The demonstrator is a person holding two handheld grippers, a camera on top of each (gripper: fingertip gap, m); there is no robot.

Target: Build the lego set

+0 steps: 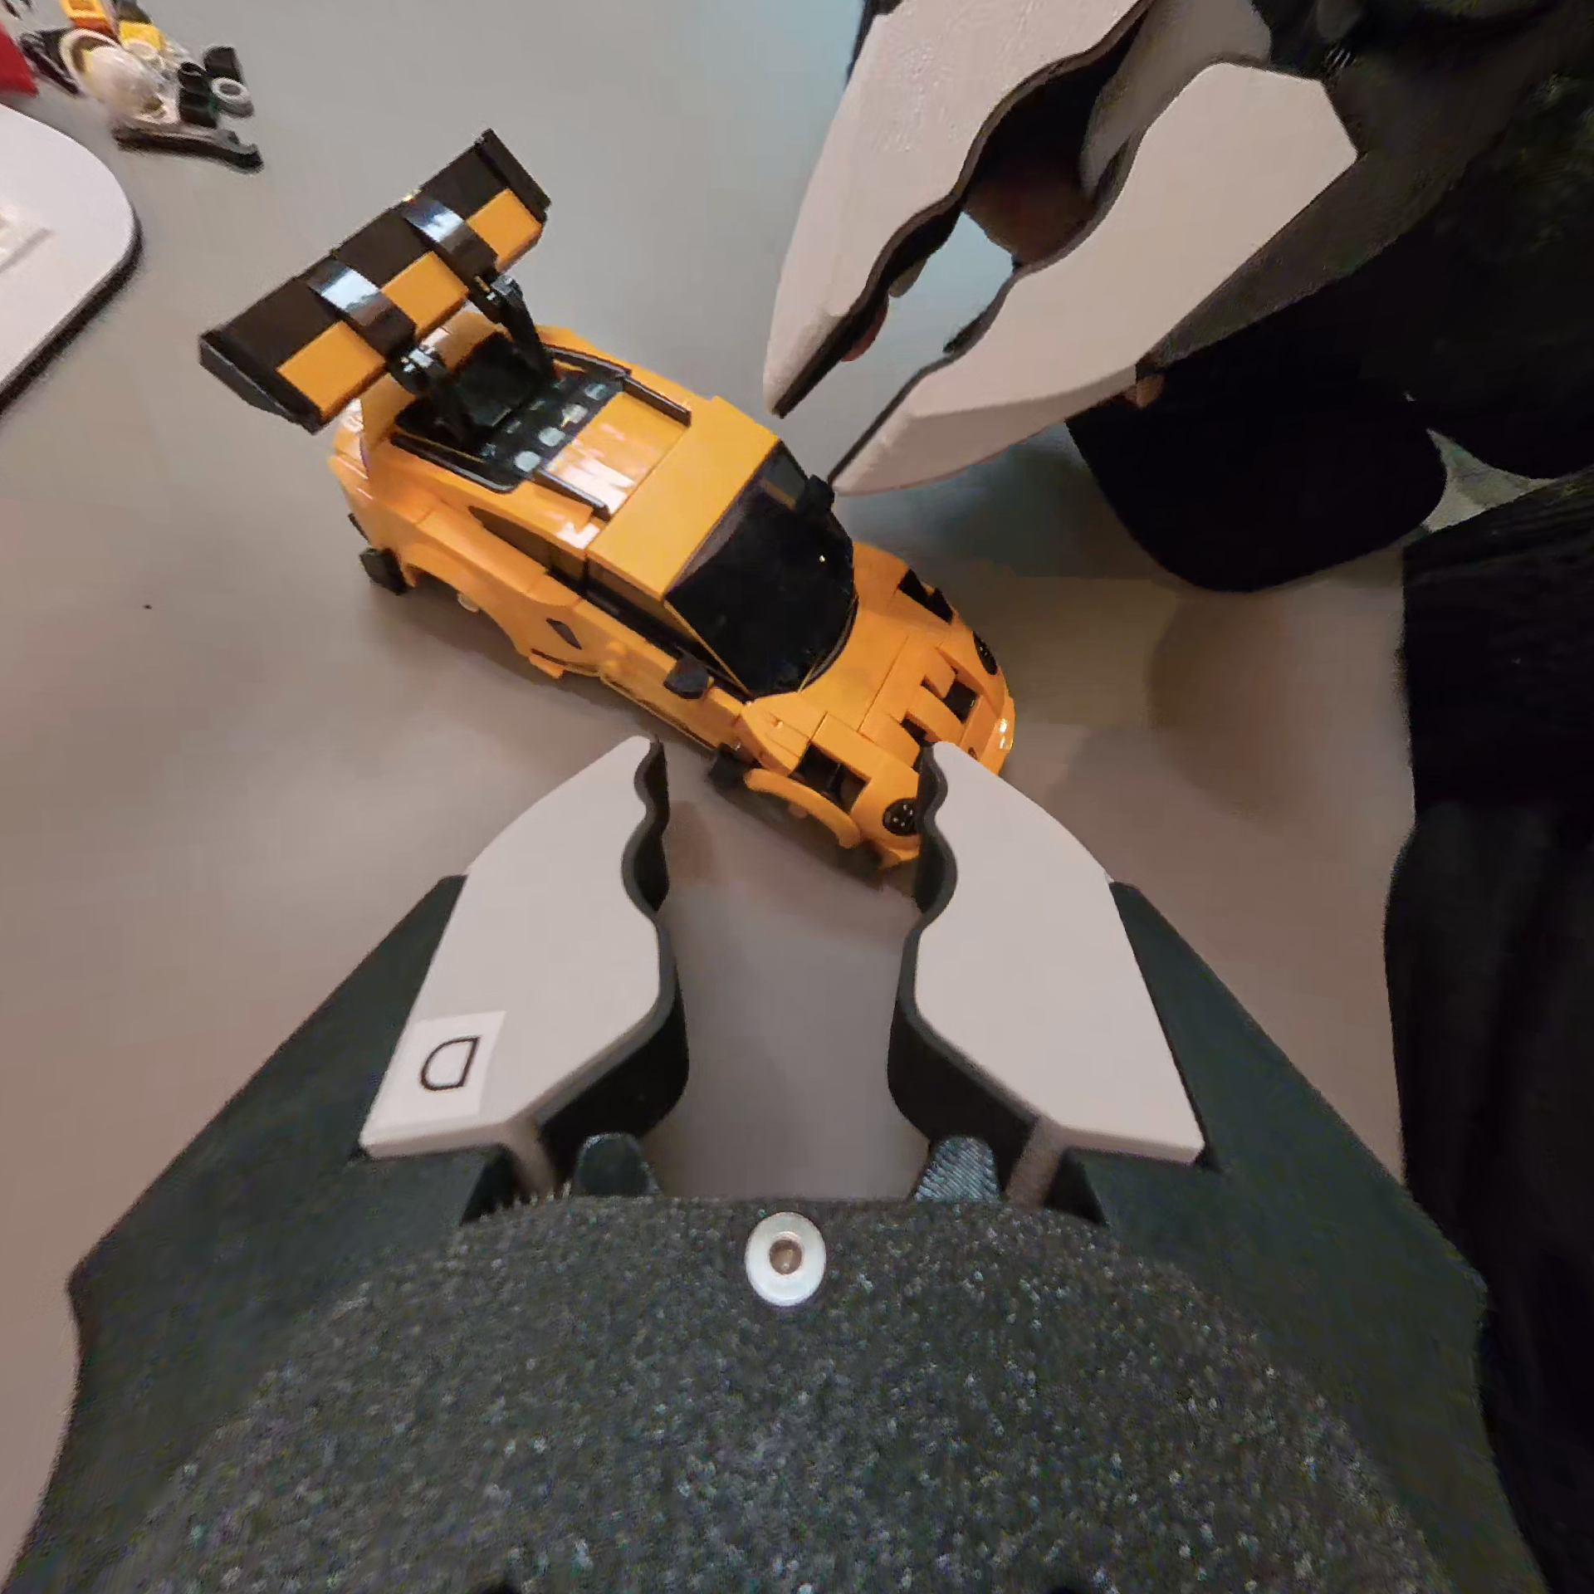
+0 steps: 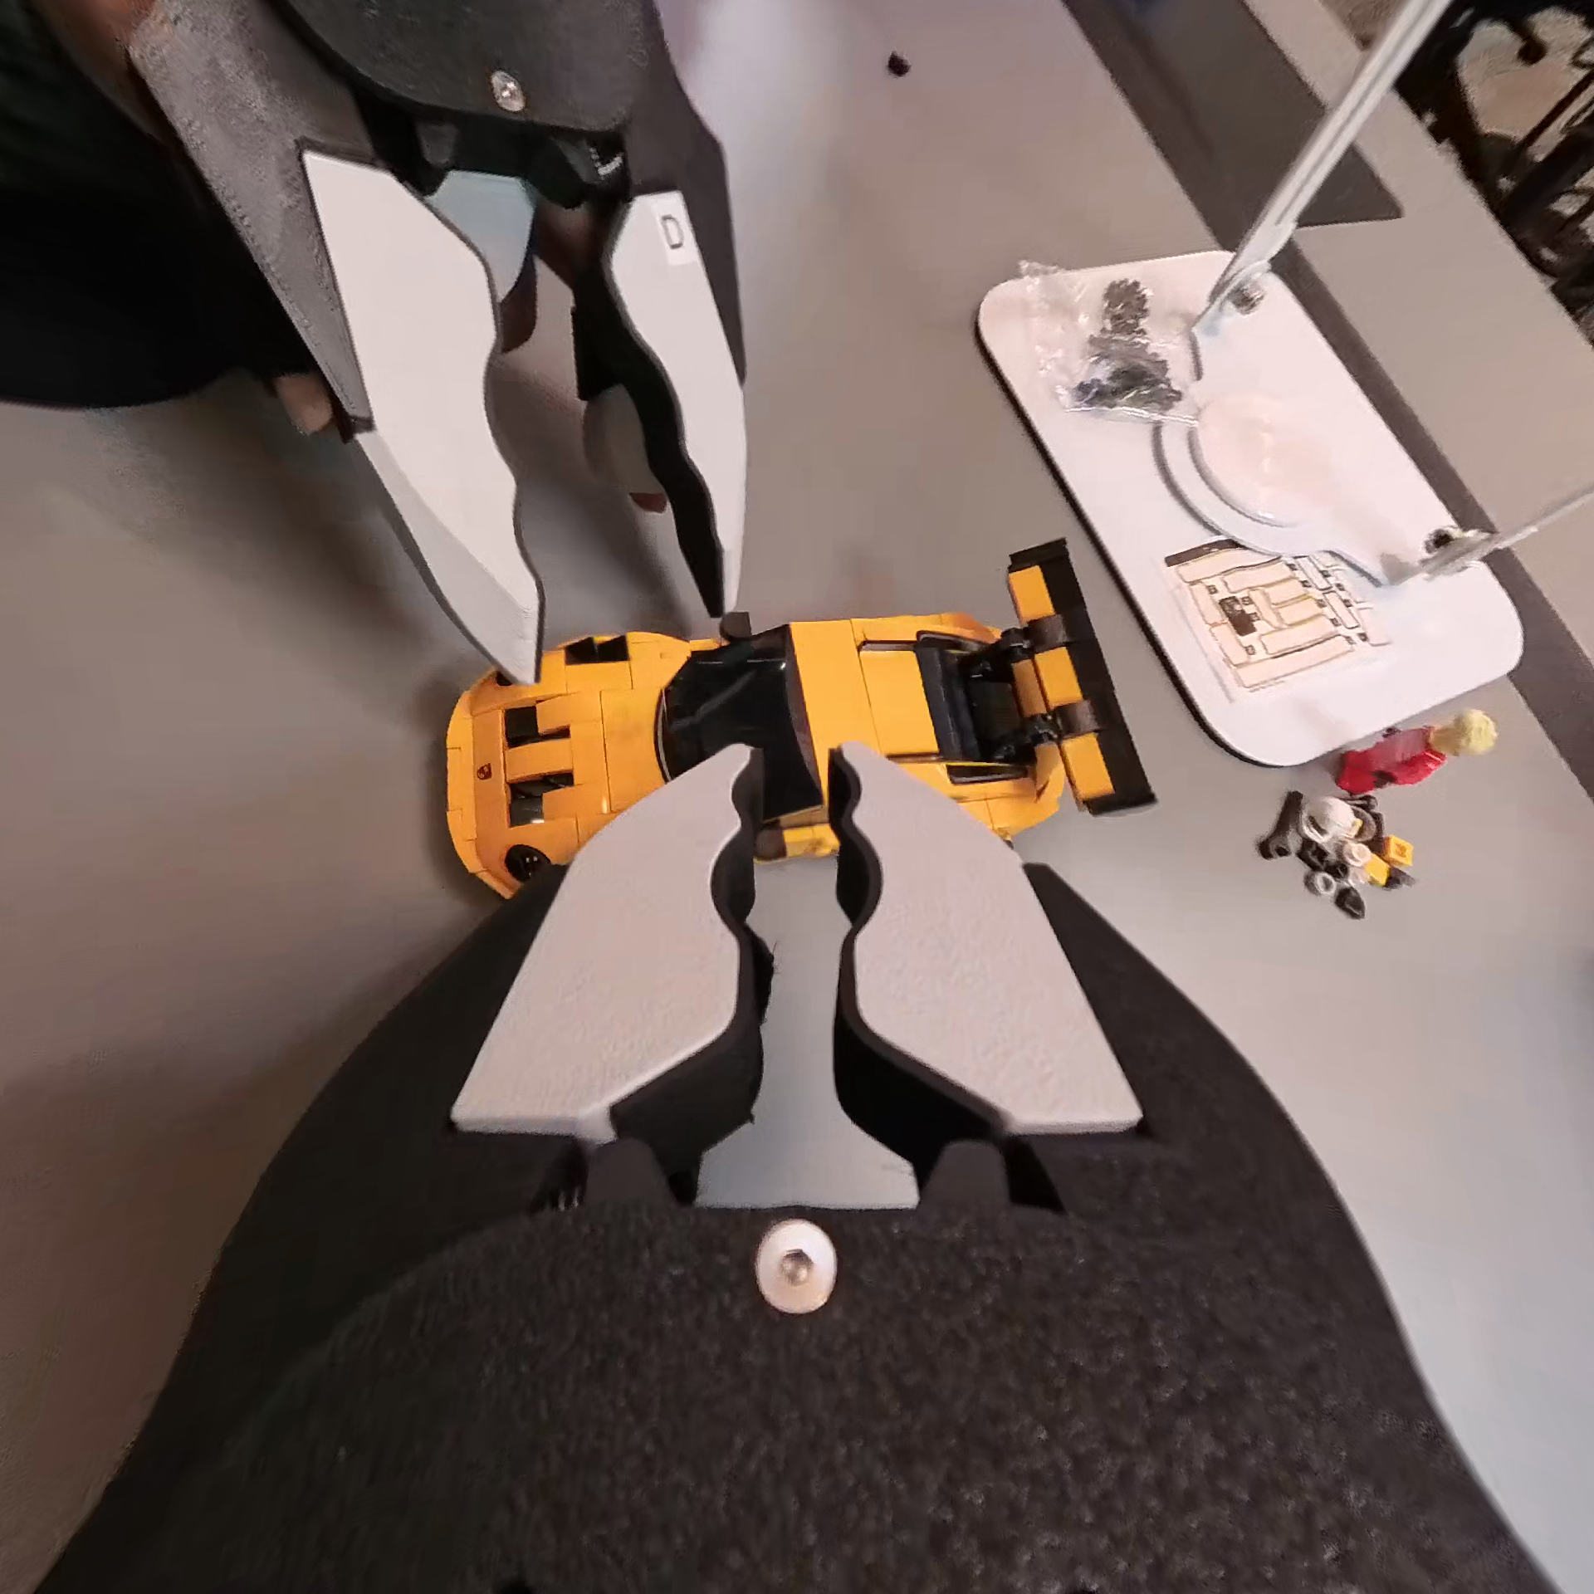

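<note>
Grey tabletop (image 2: 216, 690): yellow lego car (image 2: 862, 681) w/ black-yellow rear wing sat centre. Left gripper (image 1: 789, 759) jaws apart, empty, at nose, approx 6 o'clock. Right gripper (image 2: 789, 759) narrowly apart, empty, over roof. Loose pieces (image 2: 1333, 850) at 3 o'clock. Advice: brace nose, press gently.

yellow and black lego car (image 1: 673, 595) on a grey table (image 1: 216, 776), rear wing (image 1: 379, 285) raised, left gripper (image 1: 789, 781) spread open around the car's nose, right gripper (image 1: 815, 448) parted above its windscreen, loose lego pieces (image 1: 164, 86) far left
</note>
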